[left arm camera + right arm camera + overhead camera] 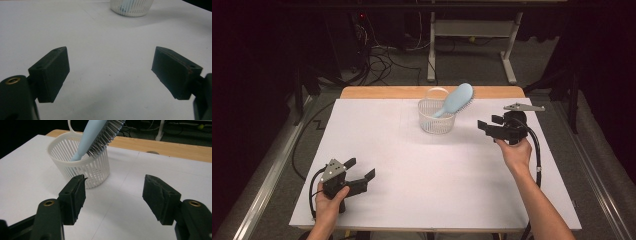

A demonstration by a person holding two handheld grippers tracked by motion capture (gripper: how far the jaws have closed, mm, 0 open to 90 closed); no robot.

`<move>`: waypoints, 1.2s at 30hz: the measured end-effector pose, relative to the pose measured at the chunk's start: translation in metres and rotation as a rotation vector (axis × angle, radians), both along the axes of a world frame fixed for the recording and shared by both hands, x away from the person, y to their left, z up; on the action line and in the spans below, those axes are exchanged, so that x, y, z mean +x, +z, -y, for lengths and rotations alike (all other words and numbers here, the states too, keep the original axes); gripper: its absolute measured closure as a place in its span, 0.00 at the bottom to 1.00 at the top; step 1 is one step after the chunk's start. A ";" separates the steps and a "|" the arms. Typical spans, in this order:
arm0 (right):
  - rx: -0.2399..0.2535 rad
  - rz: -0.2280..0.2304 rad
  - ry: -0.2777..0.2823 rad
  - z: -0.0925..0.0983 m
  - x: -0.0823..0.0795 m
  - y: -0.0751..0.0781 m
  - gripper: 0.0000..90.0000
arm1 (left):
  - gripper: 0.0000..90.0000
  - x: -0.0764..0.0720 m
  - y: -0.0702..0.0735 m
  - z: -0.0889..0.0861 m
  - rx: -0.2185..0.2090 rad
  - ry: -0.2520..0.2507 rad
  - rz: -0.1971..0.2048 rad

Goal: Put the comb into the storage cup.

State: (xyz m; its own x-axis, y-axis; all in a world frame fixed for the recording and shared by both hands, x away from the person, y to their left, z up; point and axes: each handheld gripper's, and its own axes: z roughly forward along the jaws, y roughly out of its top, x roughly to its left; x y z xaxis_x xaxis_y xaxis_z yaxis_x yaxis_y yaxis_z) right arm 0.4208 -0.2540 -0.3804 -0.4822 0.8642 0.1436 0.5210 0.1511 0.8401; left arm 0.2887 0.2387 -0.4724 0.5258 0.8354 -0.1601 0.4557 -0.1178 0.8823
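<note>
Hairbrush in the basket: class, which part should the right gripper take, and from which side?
Probably the bristled head of the hairbrush, approached from the right gripper's side: it leans out over the basket rim while the handle sits inside.

Blue hairbrush (96,136) leans in white basket (80,166); right gripper (115,195) spread, empty.

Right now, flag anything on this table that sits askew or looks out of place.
One thing: the light blue hairbrush stands handle-down in the white slotted basket, leaning so its bristled head overhangs the rim on the right. The basket itself stands upright. Both claws, left and right, are open and hold nothing.
</note>
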 end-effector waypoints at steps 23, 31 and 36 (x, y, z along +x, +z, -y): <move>0.012 0.012 0.002 0.009 -0.013 -0.001 0.40 | 0.17 0.000 0.000 0.000 -0.002 0.003 0.001; 0.016 0.015 0.001 0.015 -0.017 -0.002 0.40 | 0.17 0.000 0.000 0.000 0.000 0.003 0.000; 0.024 0.015 -0.003 0.018 -0.020 -0.002 0.40 | 0.17 0.000 0.000 0.000 -0.003 0.008 0.001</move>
State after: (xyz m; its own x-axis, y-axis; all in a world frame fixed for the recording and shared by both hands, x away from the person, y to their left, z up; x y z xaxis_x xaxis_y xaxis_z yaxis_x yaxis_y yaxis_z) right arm 0.4010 -0.2716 -0.3820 -0.4816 0.8621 0.1575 0.5091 0.1290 0.8510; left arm 0.2887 0.2391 -0.4725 0.5192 0.8391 -0.1622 0.4557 -0.1112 0.8831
